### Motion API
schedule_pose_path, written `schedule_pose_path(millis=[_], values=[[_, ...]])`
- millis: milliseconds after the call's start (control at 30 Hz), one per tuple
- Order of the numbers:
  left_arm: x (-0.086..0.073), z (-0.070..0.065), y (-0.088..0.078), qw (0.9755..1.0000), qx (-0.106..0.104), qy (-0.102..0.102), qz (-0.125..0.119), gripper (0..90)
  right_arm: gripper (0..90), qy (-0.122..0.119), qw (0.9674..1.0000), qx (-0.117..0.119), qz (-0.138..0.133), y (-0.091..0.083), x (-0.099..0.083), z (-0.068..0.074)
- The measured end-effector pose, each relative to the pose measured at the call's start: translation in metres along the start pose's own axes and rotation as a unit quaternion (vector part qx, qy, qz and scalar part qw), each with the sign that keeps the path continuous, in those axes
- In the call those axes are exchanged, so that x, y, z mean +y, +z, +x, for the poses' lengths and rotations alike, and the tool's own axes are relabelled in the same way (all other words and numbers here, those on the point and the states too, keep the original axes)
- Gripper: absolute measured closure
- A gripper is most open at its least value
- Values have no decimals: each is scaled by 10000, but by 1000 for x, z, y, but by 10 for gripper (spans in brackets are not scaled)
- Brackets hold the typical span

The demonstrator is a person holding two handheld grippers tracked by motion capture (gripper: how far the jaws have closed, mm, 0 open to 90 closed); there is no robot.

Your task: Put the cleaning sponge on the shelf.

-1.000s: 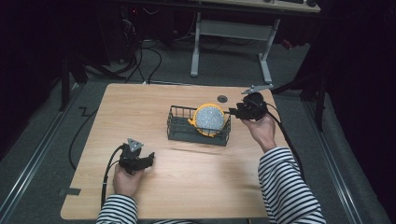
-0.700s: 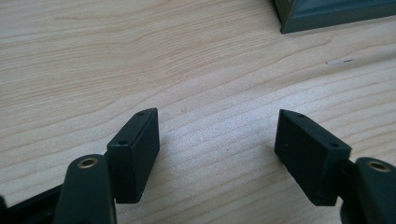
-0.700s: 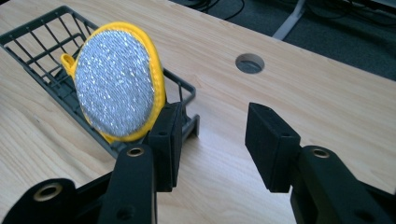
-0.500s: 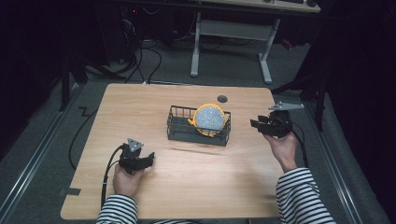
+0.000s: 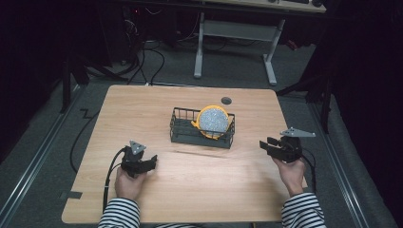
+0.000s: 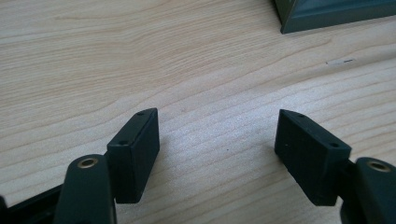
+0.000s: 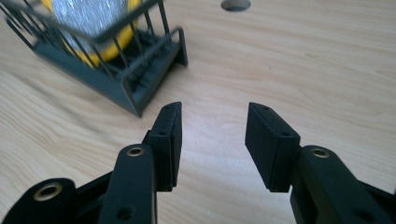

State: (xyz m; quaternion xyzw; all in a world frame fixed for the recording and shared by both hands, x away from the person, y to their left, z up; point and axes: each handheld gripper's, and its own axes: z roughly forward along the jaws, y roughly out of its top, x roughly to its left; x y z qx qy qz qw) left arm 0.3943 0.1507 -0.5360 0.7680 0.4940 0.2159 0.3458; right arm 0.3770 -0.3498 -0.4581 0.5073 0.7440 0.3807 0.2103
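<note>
A dark wire basket point(image 5: 183, 129) stands at the middle of the wooden table point(image 5: 142, 104). Inside it a yellow-rimmed round thing with a grey speckled face point(image 5: 213, 120) leans upright; the right gripper view shows it behind the bars point(image 7: 88, 18). My right gripper point(image 5: 266, 145) hovers right of the basket, low over the wood, jaws apart and empty point(image 7: 212, 140). My left gripper point(image 5: 149, 163) rests near the front left of the table, open, with bare wood between its jaws point(image 6: 217, 140). A corner of the basket point(image 6: 327, 14) shows at the top of the left gripper view.
A round hole point(image 5: 226, 100) sits in the tabletop behind the basket. A cable point(image 5: 110, 175) trails from the left gripper toward the front edge. Behind the table stands a white desk frame point(image 5: 237, 42) on a dark floor with cables.
My right hand has drawn back from the basket's right side, moving right, toward the front edge and lower. The left hand has stayed put.
</note>
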Motion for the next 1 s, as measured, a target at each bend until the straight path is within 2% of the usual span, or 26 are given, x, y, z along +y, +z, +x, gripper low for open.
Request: schedule_pose_path(millis=[33,100,167,200,300,533,567,600,1000], values=[[0,0,0,10000,0,-1,-1,311,560,38,10000,82,13,5,-10,3],[0,0,0,10000,-1,4,5,311,555,-11,9999,6,122,12,-18,5],[0,0,0,10000,0,5,6,311,544,79,9998,69,192,17,-25,4],[0,0,0,10000,-2,3,5,311,541,79,9997,0,243,21,-29,5],[0,0,0,10000,-1,3,5,311,523,139,9995,-14,282,27,-37,4],[0,0,0,10000,4,-5,-1,310,468,-120,9973,-348,643,41,-50,7],[0,0,0,10000,9,-7,2,311,458,-226,9976,-424,491,43,-55,8],[0,0,-1,10000,11,-5,4,311,454,-223,9982,-425,368,44,-58,8],[-1,0,-1,10000,-15,-1,12,296,439,-237,9982,-406,381,44,-58,8]])
